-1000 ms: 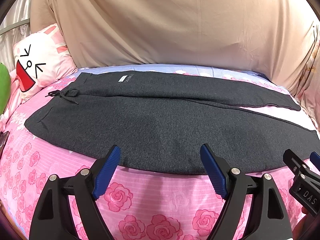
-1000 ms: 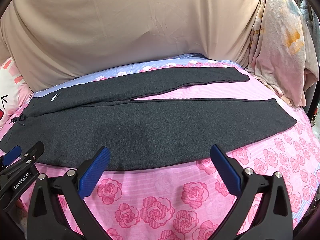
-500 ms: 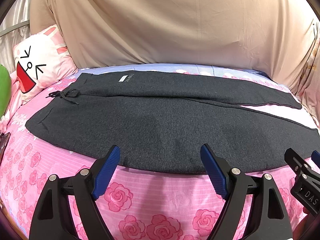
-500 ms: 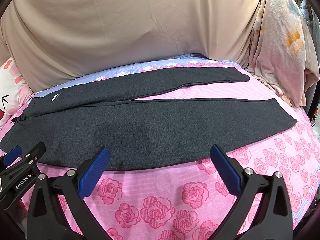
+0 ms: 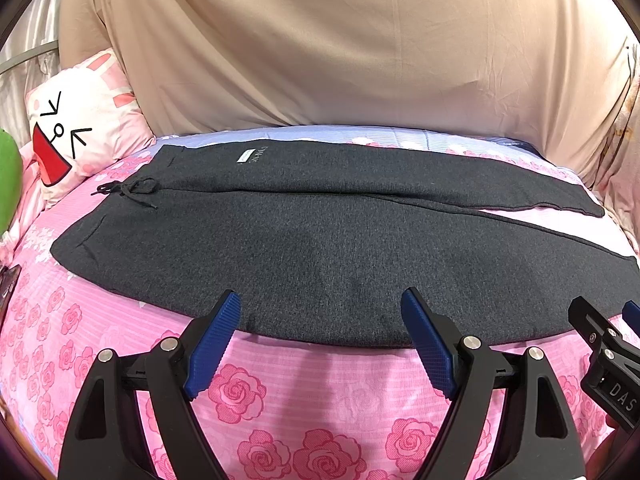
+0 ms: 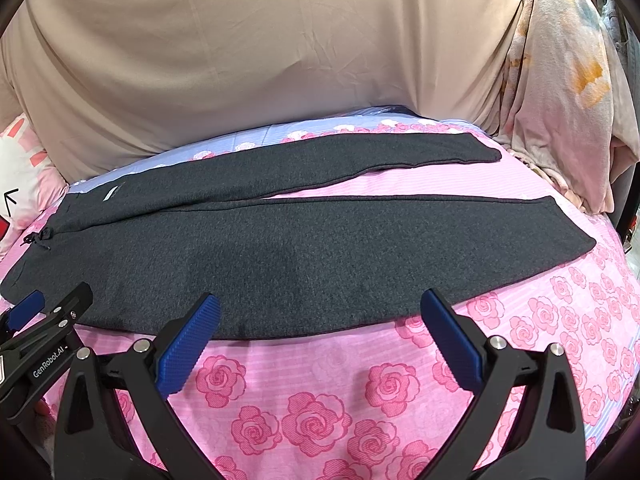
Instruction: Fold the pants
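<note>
Dark grey pants (image 5: 320, 240) (image 6: 320, 252) lie flat across a pink rose-print bed, waistband and drawstring (image 5: 132, 190) at the left, the two legs spread apart toward the right. My left gripper (image 5: 320, 320) hovers open just before the near edge of the front leg, nothing between its blue pads. Over the same near edge further right, my right gripper (image 6: 320, 316) stands open too and holds nothing. Each gripper shows at the edge of the other's view.
A white and pink cartoon pillow (image 5: 80, 128) leans at the bed's left end beside a green plush (image 5: 8, 176). A beige sheet (image 5: 340, 48) hangs behind the bed. Crumpled pale bedding (image 6: 568, 92) is piled at the right end.
</note>
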The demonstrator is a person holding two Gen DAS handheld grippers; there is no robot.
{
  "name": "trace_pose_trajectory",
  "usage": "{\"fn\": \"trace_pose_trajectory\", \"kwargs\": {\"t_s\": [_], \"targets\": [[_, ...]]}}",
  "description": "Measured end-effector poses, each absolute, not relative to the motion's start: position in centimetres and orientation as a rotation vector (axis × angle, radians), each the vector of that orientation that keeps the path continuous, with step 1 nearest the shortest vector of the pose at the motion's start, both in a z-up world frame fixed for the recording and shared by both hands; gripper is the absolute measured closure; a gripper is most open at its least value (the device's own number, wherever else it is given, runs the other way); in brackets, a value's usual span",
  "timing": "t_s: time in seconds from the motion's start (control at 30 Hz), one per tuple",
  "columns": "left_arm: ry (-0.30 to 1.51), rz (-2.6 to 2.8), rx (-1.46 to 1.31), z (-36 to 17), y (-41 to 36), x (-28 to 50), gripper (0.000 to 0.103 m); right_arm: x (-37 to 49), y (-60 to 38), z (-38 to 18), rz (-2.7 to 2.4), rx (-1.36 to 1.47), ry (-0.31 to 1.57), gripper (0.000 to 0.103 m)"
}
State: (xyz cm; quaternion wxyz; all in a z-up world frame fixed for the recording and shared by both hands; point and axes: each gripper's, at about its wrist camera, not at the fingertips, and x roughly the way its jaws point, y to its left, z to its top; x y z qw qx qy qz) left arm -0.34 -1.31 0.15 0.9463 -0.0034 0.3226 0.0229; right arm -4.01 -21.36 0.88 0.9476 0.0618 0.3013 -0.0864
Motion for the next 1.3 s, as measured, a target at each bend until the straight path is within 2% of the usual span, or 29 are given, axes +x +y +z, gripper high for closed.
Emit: {"fn": "trace_pose_trajectory", "kwargs": {"t_s": [1.0,1.1,1.3], "targets": [[0.67,0.049,0.0,0.1,-1.4,-0.1,0.023,-4.0,-21.2,0.8,-0.175,0.129,0.617,0.005],[0.67,0.048,-0.008,0.1,-1.2,-0.2,0.016,-3.7,-21.3,0.5,-0.156,0.146,0.638,0.005],[0.678,-0.085,-0.167,1.2,2.6,0.6,0.016,-2.1,-26.0,0.5,-0.025,0.28,0.683,0.005]]}}
